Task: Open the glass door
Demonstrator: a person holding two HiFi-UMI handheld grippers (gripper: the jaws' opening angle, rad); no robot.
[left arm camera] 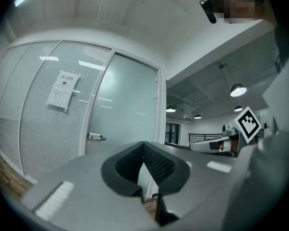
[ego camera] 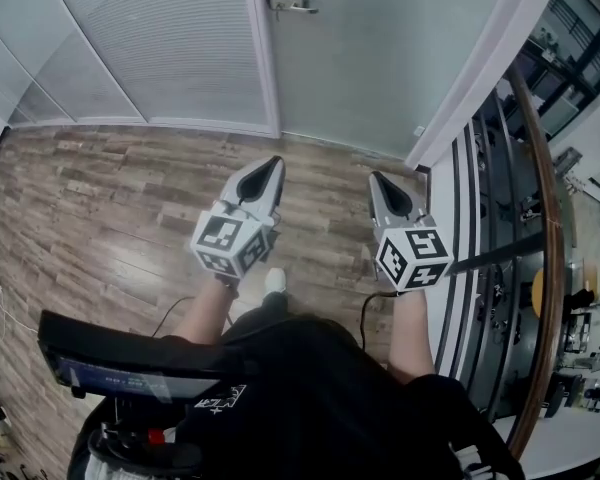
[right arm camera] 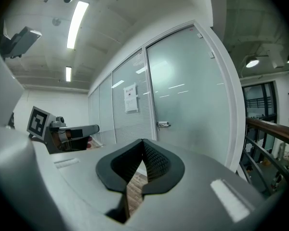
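I am holding the left gripper (ego camera: pixel 271 165) and right gripper (ego camera: pixel 379 179) closed and empty, facing the glass door (ego camera: pixel 380 68) at twelve o'clock.

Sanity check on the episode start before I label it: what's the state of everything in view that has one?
glass door: closed, flush in its frame
door handle: level, nothing touching it
left gripper: shut, empty, short of the door
right gripper: shut, empty, short of the door
blinds: lowered behind the glass wall
ceiling strip light: on
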